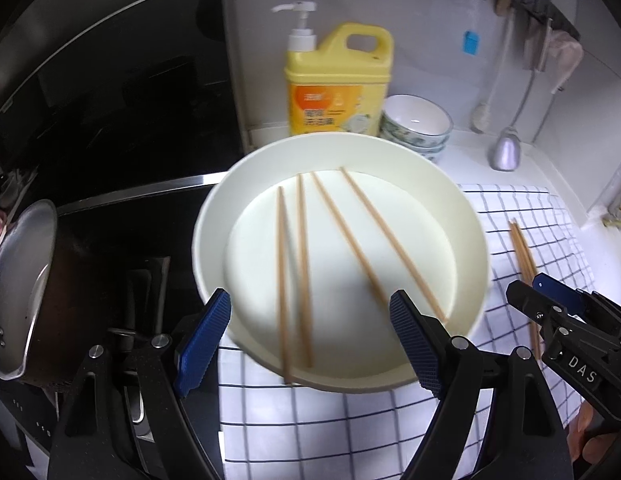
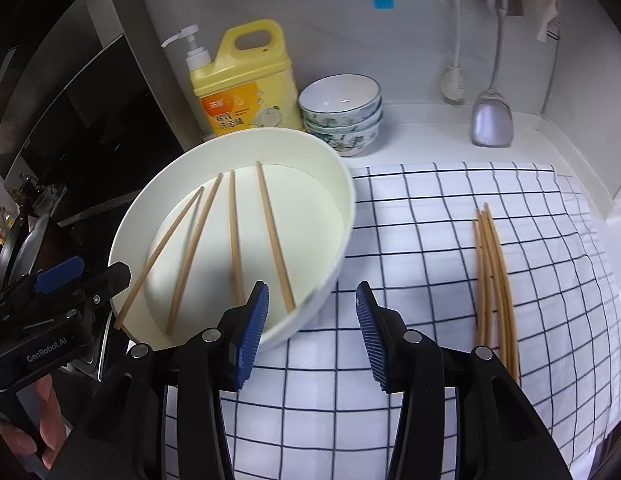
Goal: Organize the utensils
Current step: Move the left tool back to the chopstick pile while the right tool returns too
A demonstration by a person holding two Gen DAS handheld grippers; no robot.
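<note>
Four wooden chopsticks [image 1: 294, 276] lie loose in the large white basin [image 1: 214, 216], which serves here as the landmark. They rest on its flat bottom with their near ends climbing the near wall, fanned apart rather than parallel; in the right wrist view the leftmost one pokes over the basin's rim. The basin holds only these four sticks.

To the right of the basin, a second group of chopsticks [image 2: 494, 276] lies bundled on the white cloth with a dark grid [image 2: 430, 240]. About four can be made out, but they overlap, so the exact count is uncertain. The basin itself sits on the cloth's left edge.

Behind the basin stands one yellow dish-soap jug with a white pump [image 2: 246, 80]. Just right of the jug, behind the basin's far rim, is a stack of three patterned bowls [image 2: 342, 116]; the top bowl appears to hold nothing. Further right of the basin, a metal spatula [image 2: 492, 120] and a white brush [image 2: 454, 80] hang at the wall. Left of the basin, a metal pot [image 1: 18, 292] stands on the dark stove.

The left gripper [image 1: 310, 344] hovers at the basin's near rim, jaws wide apart, holding nothing. The right gripper [image 2: 312, 332] hovers over the cloth just right of the basin, jaws likewise apart and bare.
</note>
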